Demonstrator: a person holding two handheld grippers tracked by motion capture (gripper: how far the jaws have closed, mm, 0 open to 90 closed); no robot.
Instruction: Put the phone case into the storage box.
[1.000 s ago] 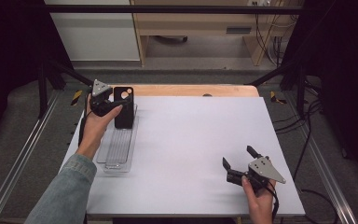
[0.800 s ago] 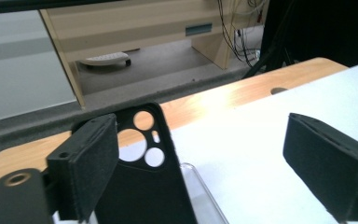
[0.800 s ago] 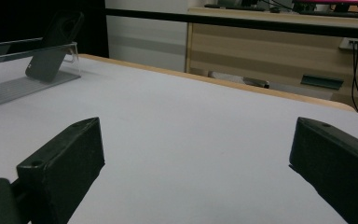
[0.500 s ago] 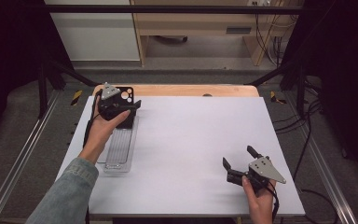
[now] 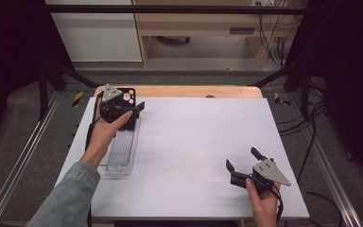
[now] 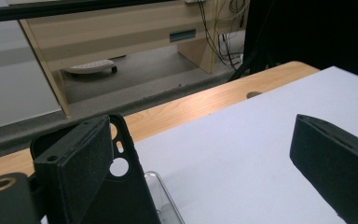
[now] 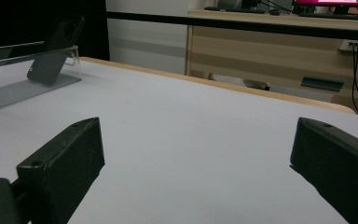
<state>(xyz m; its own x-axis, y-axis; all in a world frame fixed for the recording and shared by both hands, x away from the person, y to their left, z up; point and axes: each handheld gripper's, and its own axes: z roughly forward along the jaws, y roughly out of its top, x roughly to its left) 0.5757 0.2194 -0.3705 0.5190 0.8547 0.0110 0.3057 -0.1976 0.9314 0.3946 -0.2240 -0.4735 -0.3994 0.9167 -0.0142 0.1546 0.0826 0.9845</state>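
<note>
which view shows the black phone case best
The right gripper view: the black phone case stands unobstructed, leaning in the clear tray. The left gripper view shows it partly behind a jaw; in the high view it is hand-covered.

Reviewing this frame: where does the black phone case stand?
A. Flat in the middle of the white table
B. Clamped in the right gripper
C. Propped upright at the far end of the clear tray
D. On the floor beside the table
C. The black phone case stands tilted at the far end of the clear tray, next to the left gripper, whose jaws are spread wide and not pressing on it.
</note>
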